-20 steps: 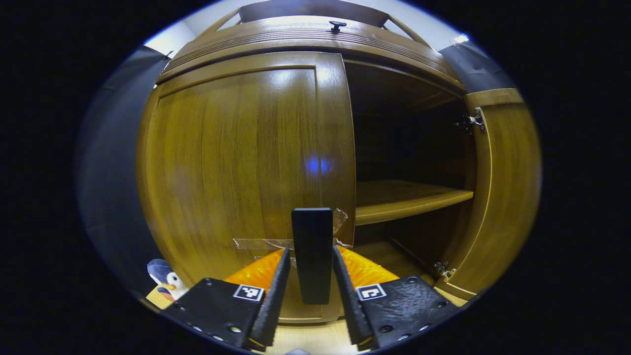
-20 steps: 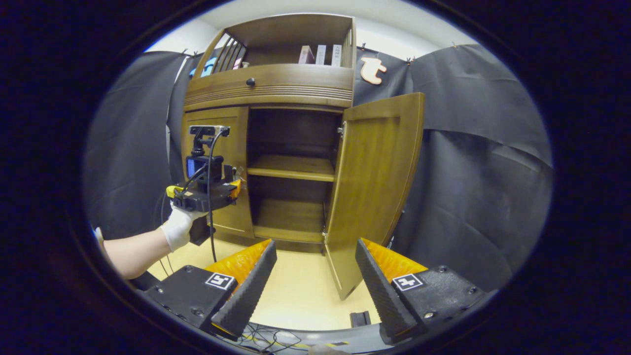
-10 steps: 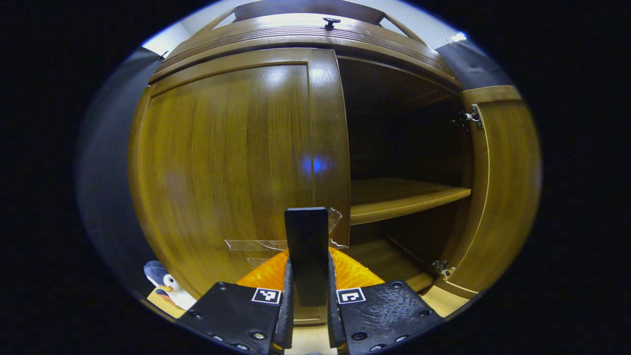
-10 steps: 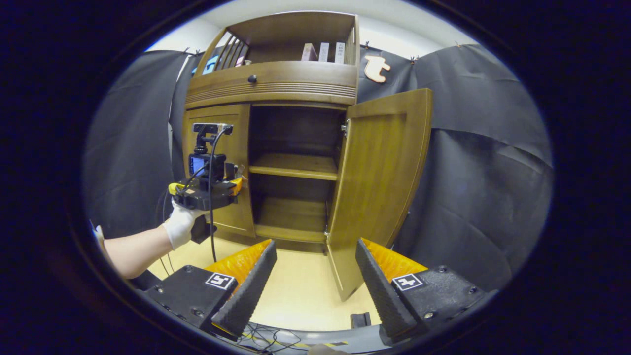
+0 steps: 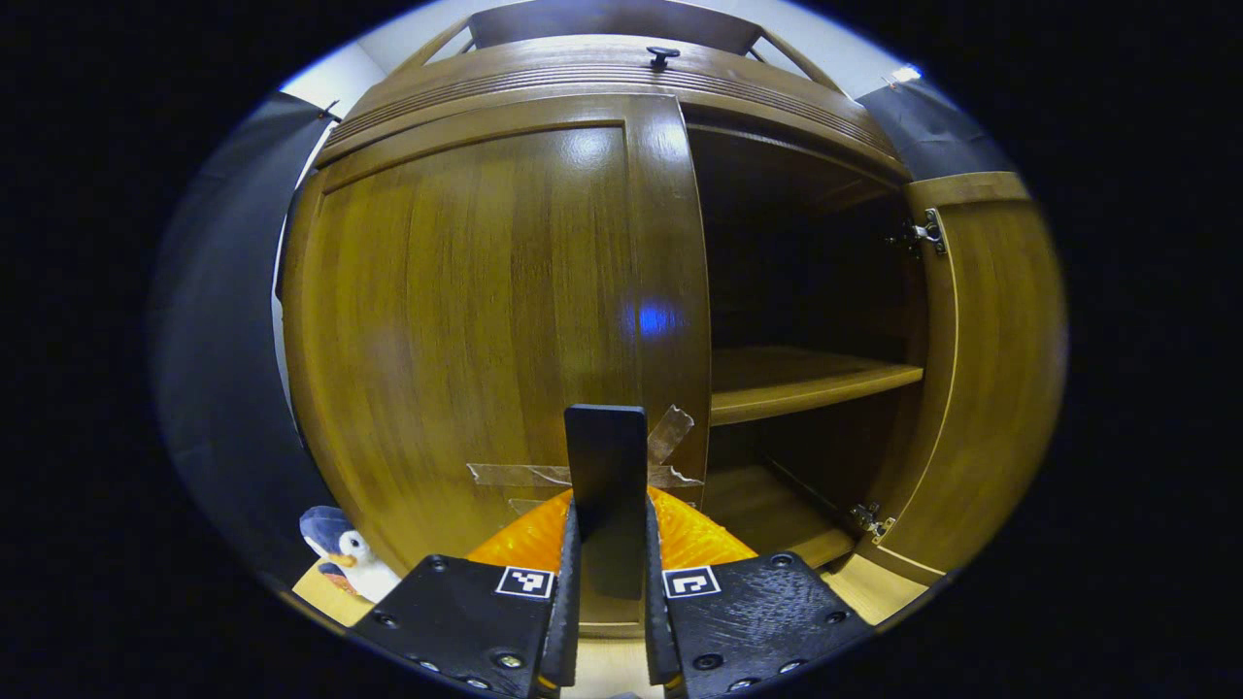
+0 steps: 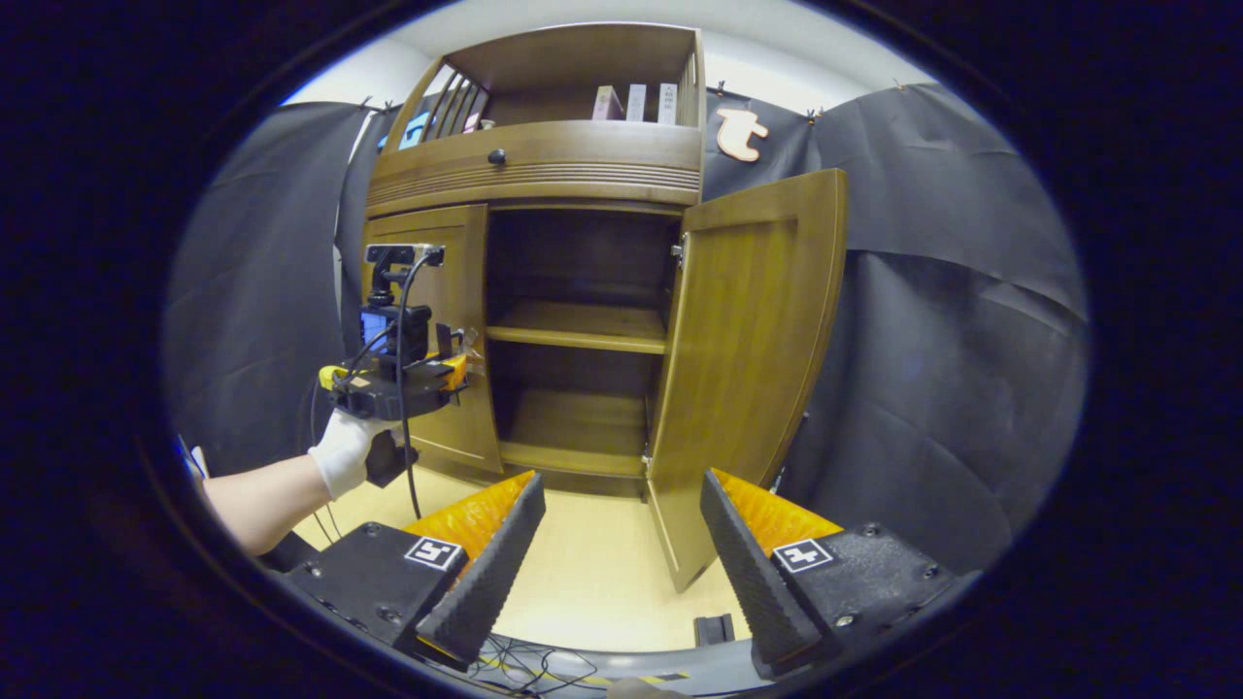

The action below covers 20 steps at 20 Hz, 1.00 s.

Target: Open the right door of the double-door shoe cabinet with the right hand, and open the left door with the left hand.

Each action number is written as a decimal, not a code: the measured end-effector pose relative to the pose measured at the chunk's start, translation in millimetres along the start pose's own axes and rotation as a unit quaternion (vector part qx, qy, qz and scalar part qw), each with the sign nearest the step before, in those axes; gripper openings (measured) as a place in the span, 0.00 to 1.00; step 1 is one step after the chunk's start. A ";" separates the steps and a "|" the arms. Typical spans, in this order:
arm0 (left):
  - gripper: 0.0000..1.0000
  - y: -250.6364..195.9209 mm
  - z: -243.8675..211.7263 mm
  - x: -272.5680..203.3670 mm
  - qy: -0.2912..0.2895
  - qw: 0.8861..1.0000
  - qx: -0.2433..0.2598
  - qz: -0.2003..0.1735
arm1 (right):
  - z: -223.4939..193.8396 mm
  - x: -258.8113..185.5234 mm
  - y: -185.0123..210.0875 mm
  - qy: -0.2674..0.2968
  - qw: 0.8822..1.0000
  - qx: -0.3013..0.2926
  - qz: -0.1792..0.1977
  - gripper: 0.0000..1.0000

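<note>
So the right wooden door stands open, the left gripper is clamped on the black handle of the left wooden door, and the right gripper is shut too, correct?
Not quite: the right gripper is open, its fingers spread wide with nothing between them, as the right gripper view shows. The rest holds: the right wooden door stands open, and the left gripper is clamped on the black handle of the left wooden door.

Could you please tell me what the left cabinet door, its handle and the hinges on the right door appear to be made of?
Left door: looks like wood or wood veneer, with visible grain and a glossy varnish that reflects light.
Handle: a flat dark matte bar, plastic or painted metal; cannot tell which.
Hinges: shiny silvery metal.
</note>
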<state>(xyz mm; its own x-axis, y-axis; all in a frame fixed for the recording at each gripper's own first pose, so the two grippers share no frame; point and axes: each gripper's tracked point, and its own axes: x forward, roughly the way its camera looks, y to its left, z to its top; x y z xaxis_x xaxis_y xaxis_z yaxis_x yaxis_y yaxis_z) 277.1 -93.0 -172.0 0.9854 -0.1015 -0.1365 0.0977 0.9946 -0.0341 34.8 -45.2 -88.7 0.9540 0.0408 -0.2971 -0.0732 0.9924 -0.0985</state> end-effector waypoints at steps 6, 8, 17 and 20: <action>0.27 5.2 -2.0 -18.9 -0.006 1.000 -0.007 0.018 | -3.0 -2.8 6.0 -0.002 1.000 -0.001 0.012 1.00; 0.17 4.3 -2.2 -19.9 -0.004 1.000 -0.006 0.024 | -4.4 -3.6 5.8 0.000 1.000 0.000 0.017 1.00; 0.10 6.4 -2.8 -19.4 0.011 0.999 -0.009 0.046 | -7.7 -9.3 -8.4 0.004 1.000 -0.003 0.026 1.00; 0.10 7.1 -4.3 -24.3 0.009 0.999 -0.005 0.053 | -9.6 -10.6 -15.5 0.004 1.000 -0.003 0.027 1.00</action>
<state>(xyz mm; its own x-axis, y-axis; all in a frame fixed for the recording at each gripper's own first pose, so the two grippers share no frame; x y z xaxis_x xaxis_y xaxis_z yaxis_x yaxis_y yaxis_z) 253.2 -83.6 -173.2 0.9874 0.0043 -0.1584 -0.0089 0.9996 -0.0284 22.9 -62.2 -93.1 0.9461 0.0924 -0.3104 -0.1257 0.9881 -0.0888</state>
